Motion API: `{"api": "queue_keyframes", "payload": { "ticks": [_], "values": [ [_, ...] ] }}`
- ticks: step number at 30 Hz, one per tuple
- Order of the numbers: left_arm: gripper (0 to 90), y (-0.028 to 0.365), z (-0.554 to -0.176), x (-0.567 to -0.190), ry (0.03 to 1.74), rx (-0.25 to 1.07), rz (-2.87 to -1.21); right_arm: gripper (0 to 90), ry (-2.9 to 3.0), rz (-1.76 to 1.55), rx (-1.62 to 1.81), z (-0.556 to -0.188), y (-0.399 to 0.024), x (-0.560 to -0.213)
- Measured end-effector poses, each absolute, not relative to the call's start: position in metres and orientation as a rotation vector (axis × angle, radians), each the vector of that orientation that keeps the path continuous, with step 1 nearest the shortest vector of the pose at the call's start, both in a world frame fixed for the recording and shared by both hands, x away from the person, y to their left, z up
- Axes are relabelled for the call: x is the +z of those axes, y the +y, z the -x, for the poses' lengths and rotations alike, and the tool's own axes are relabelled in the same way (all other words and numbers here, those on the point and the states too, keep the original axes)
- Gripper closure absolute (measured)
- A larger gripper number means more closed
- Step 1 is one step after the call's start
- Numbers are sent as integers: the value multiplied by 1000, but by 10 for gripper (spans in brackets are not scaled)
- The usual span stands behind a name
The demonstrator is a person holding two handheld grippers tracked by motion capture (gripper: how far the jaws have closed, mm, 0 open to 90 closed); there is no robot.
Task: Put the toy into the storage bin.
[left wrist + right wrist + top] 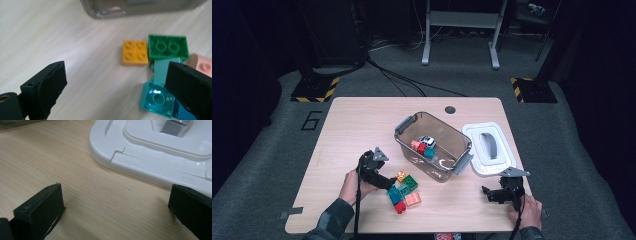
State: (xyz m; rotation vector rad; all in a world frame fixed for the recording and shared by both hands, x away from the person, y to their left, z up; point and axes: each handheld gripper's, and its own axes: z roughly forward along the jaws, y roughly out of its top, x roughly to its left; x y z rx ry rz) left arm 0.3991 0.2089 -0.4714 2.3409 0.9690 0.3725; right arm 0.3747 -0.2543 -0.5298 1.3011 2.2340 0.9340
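A small heap of loose bricks lies on the wooden table point(357, 125) in front of a clear bin point(447, 125). It includes an orange brick point(401, 176) point(135, 52), a green one point(410, 183) point(168, 47), a teal one point(157, 100), a pink one point(412, 199) point(203, 66) and a red one point(399, 207). My left gripper point(388, 182) point(116, 75) hangs open low over the table at the heap's left edge, its right jaw over the teal brick and bare wood between the jaws. My right gripper point(487, 192) point(116, 192) stands open and empty near the front right.
The bin point(140, 8) holds several bricks point(424, 145) and has grey latches at its ends. Its white lid point(488, 147) point(155, 150) with a grey handle lies flat to the right of it, just beyond my right gripper. Dark floor with cables surrounds the table.
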Motion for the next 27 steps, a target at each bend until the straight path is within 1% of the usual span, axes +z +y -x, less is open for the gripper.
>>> {"api": "queue_keyframes", "payload": {
  "ticks": [2,7,18,21,22,25,27],
  "values": [
    [42,209,-396,-480,972,345,-2367,0,2234,-1301,934,-375,-254,-530],
    [51,215,-395,-497,1010,321,-2372,0,2234,-1301,934,-375,-254,-530],
    [60,237,-409,-496,1088,372,-2338,0,2234,-1301,934,-375,-254,-530],
    [75,244,-413,-492,1091,356,-2320,0,2234,-1301,934,-375,-254,-530],
    [67,246,-413,-490,1081,335,-2314,0,2234,-1301,934,-375,-254,-530],
    [42,242,-408,-486,1039,325,-2319,0,2234,-1301,934,-375,-254,-530],
    [9,237,-405,-486,1018,332,-2315,0,2234,-1301,934,-375,-254,-530]
  ]
}}
